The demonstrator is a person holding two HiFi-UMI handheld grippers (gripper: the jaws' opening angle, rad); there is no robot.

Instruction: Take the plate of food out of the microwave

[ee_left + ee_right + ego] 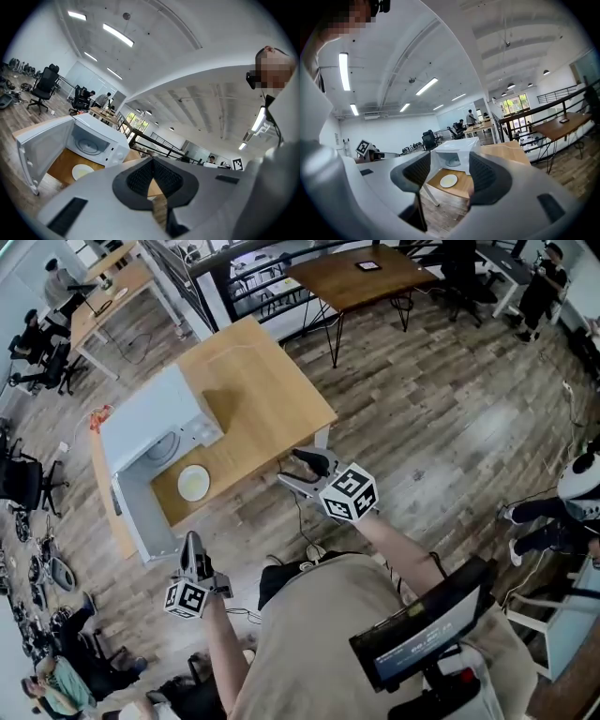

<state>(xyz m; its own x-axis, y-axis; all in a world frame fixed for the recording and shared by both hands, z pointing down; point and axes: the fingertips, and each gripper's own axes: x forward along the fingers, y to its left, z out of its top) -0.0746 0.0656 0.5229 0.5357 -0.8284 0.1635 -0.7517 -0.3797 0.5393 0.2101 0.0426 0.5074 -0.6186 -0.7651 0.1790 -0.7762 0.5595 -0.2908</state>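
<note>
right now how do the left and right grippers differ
The left gripper has its jaws together; the right gripper has them apart. In the head view the right gripper shows beside the table edge, while the left gripper sits lower, near the open door of the microwave. Both are empty and clear of the plate.

Open-plan office, wood floor, tables, people at the edges.
Light wooden table [267,390] stood on plank floor [450,427]; darker table [347,282] on black legs lay beyond it, a small tablet [367,265] on its top. Black railing [244,263] ran just behind the light table. Long desk [112,287] at upper left, seated person [61,279] beside it. Black office chairs [33,482] along left edge. Person in dark clothes [544,282] at upper right. Strip lights [118,35] burned on the white ceiling.
</note>
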